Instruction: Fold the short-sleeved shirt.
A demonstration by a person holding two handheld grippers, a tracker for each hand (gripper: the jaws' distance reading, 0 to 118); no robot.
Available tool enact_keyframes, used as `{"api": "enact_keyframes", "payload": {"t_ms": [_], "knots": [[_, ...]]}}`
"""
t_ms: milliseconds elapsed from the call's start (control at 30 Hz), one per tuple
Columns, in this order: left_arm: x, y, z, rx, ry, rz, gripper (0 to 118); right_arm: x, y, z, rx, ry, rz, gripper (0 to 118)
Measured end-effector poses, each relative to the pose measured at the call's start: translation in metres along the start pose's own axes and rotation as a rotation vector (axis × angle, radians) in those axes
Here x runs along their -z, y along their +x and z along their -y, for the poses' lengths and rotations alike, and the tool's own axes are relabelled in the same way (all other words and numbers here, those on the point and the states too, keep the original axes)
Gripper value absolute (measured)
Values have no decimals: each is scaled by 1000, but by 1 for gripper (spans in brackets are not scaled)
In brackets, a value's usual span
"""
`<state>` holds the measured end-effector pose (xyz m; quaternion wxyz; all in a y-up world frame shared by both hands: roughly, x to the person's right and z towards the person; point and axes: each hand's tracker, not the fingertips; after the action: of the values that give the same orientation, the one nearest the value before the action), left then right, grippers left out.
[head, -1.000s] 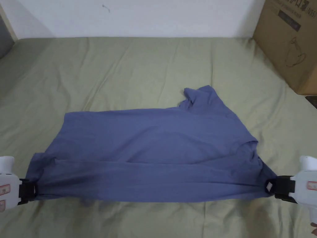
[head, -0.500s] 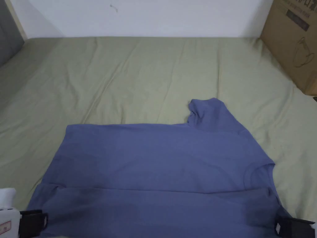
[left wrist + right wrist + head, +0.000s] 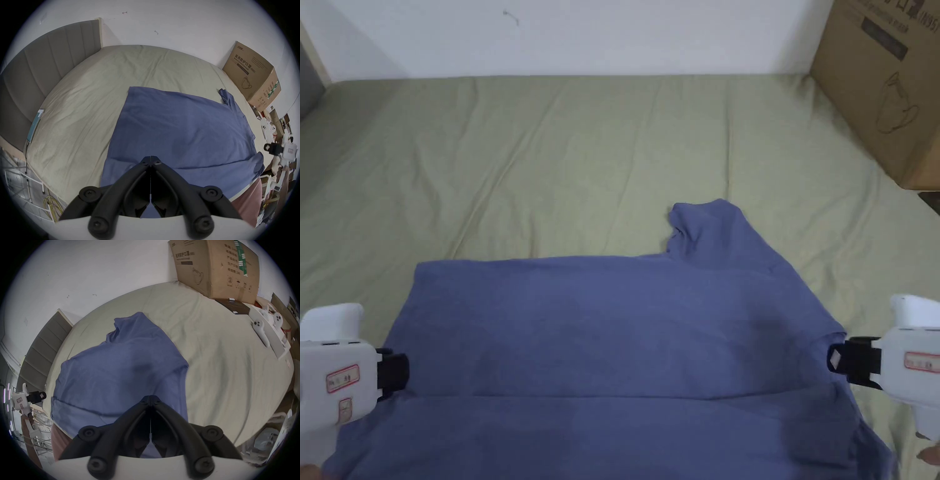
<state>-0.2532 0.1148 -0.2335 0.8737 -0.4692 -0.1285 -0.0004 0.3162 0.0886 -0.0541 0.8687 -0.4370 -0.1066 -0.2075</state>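
Observation:
The blue short-sleeved shirt (image 3: pixel 612 325) lies flat across the olive bed, one sleeve (image 3: pixel 712 231) sticking out toward the wall. A straight crease runs across its near part, and the cloth below it reaches the bed's near edge. My left gripper (image 3: pixel 400 373) hovers at the shirt's left side, jaws shut with no cloth between them (image 3: pixel 151 157). My right gripper (image 3: pixel 832 361) hovers at the right side by the neckline, also shut on nothing (image 3: pixel 151 396). In both gripper views the shirt (image 3: pixel 178 129) (image 3: pixel 121 369) lies smooth under the tips.
A big cardboard box (image 3: pixel 881 81) stands at the bed's far right corner. The grey headboard (image 3: pixel 48 65) is on the left, with a flat device (image 3: pixel 34 126) lying beside it. White controllers (image 3: pixel 259 327) lie on the right. The bed sheet (image 3: pixel 550 156) stretches to the white wall.
A second ago both grippers held the shirt's near corners, stretched taut, and drew it toward me. Now they are off the cloth, higher and farther forward at its sides, and the shirt rests flat.

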Motion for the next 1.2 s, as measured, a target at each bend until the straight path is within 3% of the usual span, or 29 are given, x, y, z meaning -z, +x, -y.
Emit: {"api": "enact_keyframes", "payload": {"t_ms": [100,233,267,300,333,367,400,467,633,667,700,733,767,833,967,1000,1067,1133,1200], "knots": [[11,8,-16,33,-4,-11,0,21,-6,-42,3,17,-28,0],[26,12,-34,35,-13,-2,0,62,-15,-114,-62,12,-3,2],[31,12,-38,37,-13,2,0,80,-14,-132,-87,-26,-9,13],[35,13,-42,35,-21,3,0,98,-14,-148,-103,-98,-12,37],[41,14,-45,35,-25,1,0,118,-12,-163,-117,-139,-5,69],[47,15,-48,37,-28,-1,0,133,-8,-169,-103,-143,19,84],[52,14,-50,37,-35,-4,0,151,-5,-179,-102,-168,43,85],[63,13,-55,36,-57,-10,0,169,-8,-184,-77,-211,134,85],[79,9,-59,44,-85,-28,0,207,2,-187,-101,-266,111,79],[80,8,-59,44,-90,-32,0,201,-1,-190,-154,-252,116,68],[80,7,-59,42,-91,-33,0,195,-1,-192,-181,-250,119,50],[82,6,-60,43,-93,-31,0,191,-5,-193,-213,-251,126,7],[83,6,-61,42,-94,-31,0,187,-5,-197,-233,-235,144,2],[86,3,-64,39,-90,-37,0,194,4,-197,-139,-265,52,2],[93,-7,-86,2,-50,-26,1,195,2,-198,-157,-251,93,2],[96,-8,-95,-5,-47,-32,10,195,1,-198,-160,-248,97,2],[109,-15,-118,2,-32,-54,59,184,-16,-192,-180,-246,95,2],[125,-20,-140,2,-27,-59,96,186,-13,-196,-171,-241,91,2],[144,-25,-161,-17,-11,-64,99,186,-12,-196,-166,-236,84,2]]}}
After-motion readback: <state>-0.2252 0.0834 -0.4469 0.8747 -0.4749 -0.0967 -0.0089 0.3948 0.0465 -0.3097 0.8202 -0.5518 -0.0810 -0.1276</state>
